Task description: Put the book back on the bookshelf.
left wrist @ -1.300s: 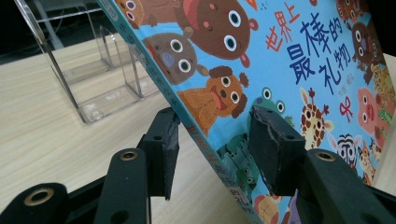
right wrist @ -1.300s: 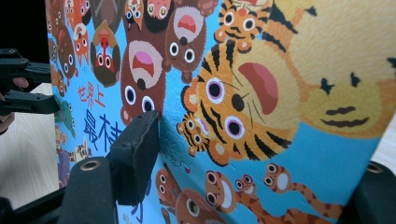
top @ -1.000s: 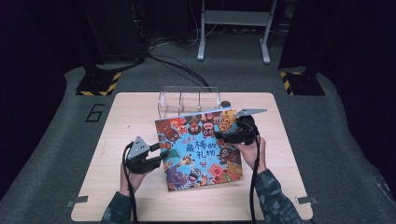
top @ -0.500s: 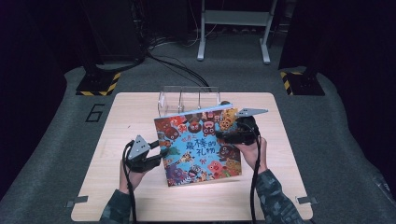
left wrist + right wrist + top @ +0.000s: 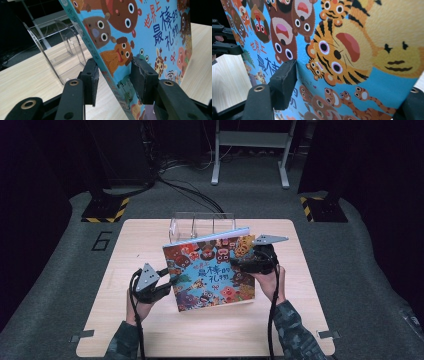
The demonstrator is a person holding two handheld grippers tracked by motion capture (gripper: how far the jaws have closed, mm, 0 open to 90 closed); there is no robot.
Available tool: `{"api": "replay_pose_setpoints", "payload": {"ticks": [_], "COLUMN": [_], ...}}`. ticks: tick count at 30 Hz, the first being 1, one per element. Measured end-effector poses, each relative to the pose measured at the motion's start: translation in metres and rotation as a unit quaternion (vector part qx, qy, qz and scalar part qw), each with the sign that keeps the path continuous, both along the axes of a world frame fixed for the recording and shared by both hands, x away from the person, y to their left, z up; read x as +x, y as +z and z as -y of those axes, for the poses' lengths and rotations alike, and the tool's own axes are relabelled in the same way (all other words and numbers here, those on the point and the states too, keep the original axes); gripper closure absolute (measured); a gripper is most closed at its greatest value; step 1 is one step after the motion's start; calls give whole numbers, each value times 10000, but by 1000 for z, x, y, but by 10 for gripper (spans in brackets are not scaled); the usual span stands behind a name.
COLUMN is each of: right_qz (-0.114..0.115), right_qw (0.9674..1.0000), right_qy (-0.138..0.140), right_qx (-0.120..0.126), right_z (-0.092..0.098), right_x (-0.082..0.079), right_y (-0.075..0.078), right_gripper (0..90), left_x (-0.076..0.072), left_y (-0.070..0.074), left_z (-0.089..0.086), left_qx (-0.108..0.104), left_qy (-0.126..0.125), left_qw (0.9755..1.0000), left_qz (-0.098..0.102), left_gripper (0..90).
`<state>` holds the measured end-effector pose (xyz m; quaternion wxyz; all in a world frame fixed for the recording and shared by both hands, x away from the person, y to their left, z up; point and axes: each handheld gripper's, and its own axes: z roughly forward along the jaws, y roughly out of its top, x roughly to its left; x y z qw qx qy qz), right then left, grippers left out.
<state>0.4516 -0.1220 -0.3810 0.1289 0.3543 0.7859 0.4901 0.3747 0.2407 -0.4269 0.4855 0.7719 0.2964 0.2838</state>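
Observation:
A picture book (image 5: 212, 270) with cartoon animals on a blue cover stands tilted over the table, far edge raised. My right gripper (image 5: 239, 265) is shut on its right edge. In the right gripper view one pad (image 5: 284, 85) presses the cover (image 5: 362, 50) and the other jaw sits behind it. My left gripper (image 5: 170, 282) is at the book's left edge. In the left gripper view (image 5: 115, 72) its jaws have just been closing with the spine (image 5: 110, 75) between them. One pad (image 5: 143, 80) lies at the cover; the other (image 5: 91, 80) stands just off the spine.
A clear acrylic rack (image 5: 200, 225) stands at the table's far edge, right behind the book, and appears again in the left gripper view (image 5: 60, 50). Bare wooden tabletop (image 5: 125, 250) lies on both sides. Cables and stand feet sit on the floor beyond.
The book's far edge has risen a little. The left gripper has edged in toward the book's left edge. The right hand has kept still.

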Motion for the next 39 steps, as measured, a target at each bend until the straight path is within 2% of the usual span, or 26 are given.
{"api": "replay_pose_setpoints", "payload": {"ticks": [3, 7, 8, 9, 16, 19, 20, 21, 22, 23, 25, 27, 29, 34, 37, 39], "right_qz": [45, 74, 42, 36, 53, 60, 76, 68, 68, 89, 115, 124, 122, 157, 156, 149], "right_qw": [10000, 9996, 9996, 9995, 9995, 9995, 9993, 9991, 9989, 9989, 9989, 9988, 9986, 9985, 9985, 9985], "right_qy": [41, 262, 267, 309, 305, 295, 335, 375, 423, 432, 425, 425, 476, 489, 480, 472], "right_qx": [-37, 3, 32, 37, 53, 120, 141, 171, 167, 187, 188, 189, 205, 211, 225, 234], "right_z": [0, 6, 7, 8, 9, 8, 8, 8, 8, 8, 8, 8, 9, 11, 10, 10], "right_x": [-1, 1, 1, 1, -1, 0, 1, 1, 1, 0, 0, 0, 0, -4, -3, -3], "right_y": [2, 0, -1, -1, -2, -3, -4, -5, -7, -7, -7, -8, -8, -8, -8, -8], "right_gripper": [313, 334, 334, 338, 338, 336, 334, 336, 340, 339, 339, 345, 355, 361, 360, 361], "left_x": [1, -3, -3, -3, -7, -8, -8, -10, -9, -9, -6, -5, -4, -4, 0, 2], "left_y": [0, -1, 0, -1, 1, 1, 1, 2, 1, -1, -2, -2, -4, -3, -7, -8], "left_z": [-3, -5, -5, -4, -2, 0, 0, -1, -3, -5, -6, -7, -9, -10, -14, -16], "left_qx": [-122, -289, -291, -317, -160, 113, 113, 239, 134, -71, -280, -301, -495, -560, -949, -1082], "left_qy": [-90, -311, -324, -286, -252, -160, -160, -165, -214, -263, -309, -305, -404, -487, -678, -786], "left_qw": [9999, 9991, 9990, 9990, 9994, 9985, 9985, 9977, 9980, 9983, 9980, 9980, 9972, 9968, 9929, 9908], "left_qz": [-10, 72, 55, 120, 149, 517, 517, 605, 581, 513, 470, 463, 385, 300, 230, 200], "left_gripper": [615, 641, 645, 643, 640, 646, 650, 658, 661, 666, 659, 649, 645, 618, 599, 582]}}
